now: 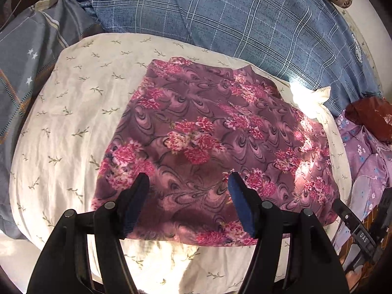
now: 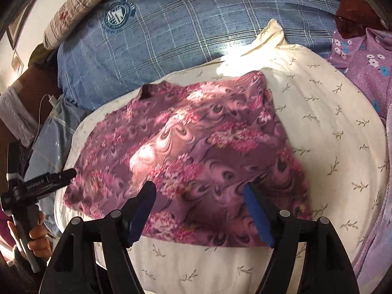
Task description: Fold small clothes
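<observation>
Hovering over the near hem, both tools are free of cloth. Left hand-held gripper (image 1: 188,183): jaws apart, nothing between the pads. Right hand-held gripper (image 2: 199,191): jaws wide apart, likewise empty.

The floral garment (image 1: 208,147) lies flat, apparently already folded, on a cream pillow (image 1: 68,112) with a leaf print, on the bed. A blue plaid pillow (image 1: 245,19) sits behind it; a lilac flowered cloth (image 2: 362,58) lies off to the right side.

Judgement: the next fold is not yet begun. To do it well:
- take the near edge at two points well apart, one per tool;
- pinch all layers, not the pillowcase beneath;
- lift both sides evenly, carry toward the far edge, align edges before letting go;
- soft pillow may sag, so press lightly.

Right-wrist view is blurred; layer count uncertain.
</observation>
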Action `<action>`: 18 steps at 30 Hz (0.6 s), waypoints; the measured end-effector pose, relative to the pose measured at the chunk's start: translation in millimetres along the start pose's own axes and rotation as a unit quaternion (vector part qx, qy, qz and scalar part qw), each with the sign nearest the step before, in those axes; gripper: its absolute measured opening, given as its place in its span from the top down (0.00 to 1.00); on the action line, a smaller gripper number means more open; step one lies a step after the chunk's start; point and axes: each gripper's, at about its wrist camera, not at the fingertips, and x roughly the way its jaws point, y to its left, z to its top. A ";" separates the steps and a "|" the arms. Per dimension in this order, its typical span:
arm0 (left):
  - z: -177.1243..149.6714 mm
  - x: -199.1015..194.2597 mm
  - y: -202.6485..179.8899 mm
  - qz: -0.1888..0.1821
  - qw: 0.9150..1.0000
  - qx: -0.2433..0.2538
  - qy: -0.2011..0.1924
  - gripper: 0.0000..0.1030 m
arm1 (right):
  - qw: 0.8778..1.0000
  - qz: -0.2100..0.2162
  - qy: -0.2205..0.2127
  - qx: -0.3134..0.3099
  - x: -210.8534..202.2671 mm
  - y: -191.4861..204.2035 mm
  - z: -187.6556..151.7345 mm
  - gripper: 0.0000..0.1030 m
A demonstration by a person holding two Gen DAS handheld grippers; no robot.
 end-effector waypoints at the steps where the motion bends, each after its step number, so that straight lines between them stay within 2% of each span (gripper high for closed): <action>1: -0.7 -0.9 0.8 0.006 1.000 0.000 -0.002 0.35 | 1.000 -0.002 0.002 -0.005 0.9 3.6 -2.6 0.27; 6: -3.2 -4.6 2.1 0.034 0.999 0.011 -0.014 0.35 | 1.000 -0.004 0.001 -0.015 2.5 13.7 -9.0 0.20; 11: -6.9 -10.4 2.3 0.063 0.997 0.019 -0.030 0.34 | 0.999 -0.028 0.014 -0.024 9.0 19.3 -9.9 0.16; 13: -12.0 -17.7 0.6 0.084 0.995 0.027 -0.053 0.31 | 0.999 -0.041 0.015 -0.026 10.4 21.0 -10.2 0.15; 18: -21.5 -29.5 -7.1 0.114 0.987 0.058 -0.096 0.24 | 0.998 -0.066 0.003 -0.023 8.7 23.0 -10.6 0.03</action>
